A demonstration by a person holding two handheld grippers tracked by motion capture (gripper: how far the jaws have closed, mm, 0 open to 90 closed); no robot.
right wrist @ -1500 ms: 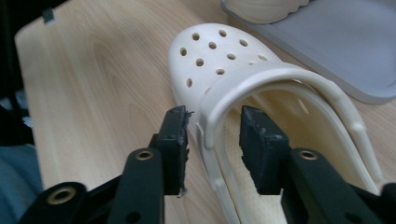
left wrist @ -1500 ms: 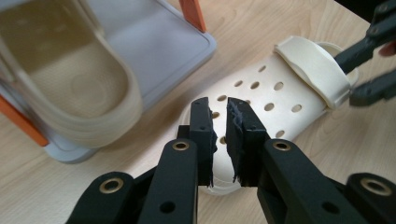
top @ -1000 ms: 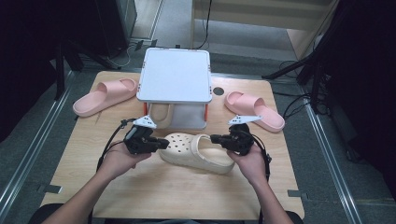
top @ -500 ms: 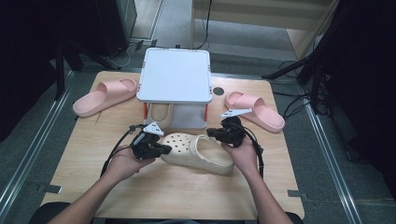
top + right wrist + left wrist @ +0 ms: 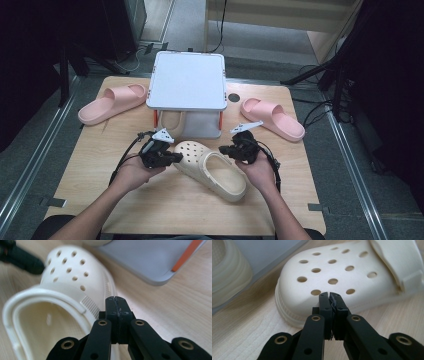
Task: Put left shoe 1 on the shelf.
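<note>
Table (image 5: 90, 165) of light wood takes up the middle of the high view. At its top middle stands a white box (image 5: 189, 87) with a flat lid, and a second cream shoe (image 5: 172, 121) peeks out from under it. A pink slipper (image 5: 111, 102) lies at the upper left of the table, and another pink slipper (image 5: 272, 117) lies at the upper right.

Below the box, near the middle of the frame, lies the cream clog (image 5: 212, 167) — toe with holes pointing up and left, open heel down and right. It rests flat on the wood.

The left gripper (image 5: 173, 158) sits at the toe end, held by a hand coming up from the bottom left. In the left gripper view its black jaws are pressed together with nothing between them, and the tips are right at the toe of the clog (image 5: 342, 277).

The right gripper (image 5: 226, 149) sits at the upper right side of the clog. In the right gripper view its jaws are pressed together too — empty, just beside the clog's (image 5: 67, 285) ribbed side.
</note>
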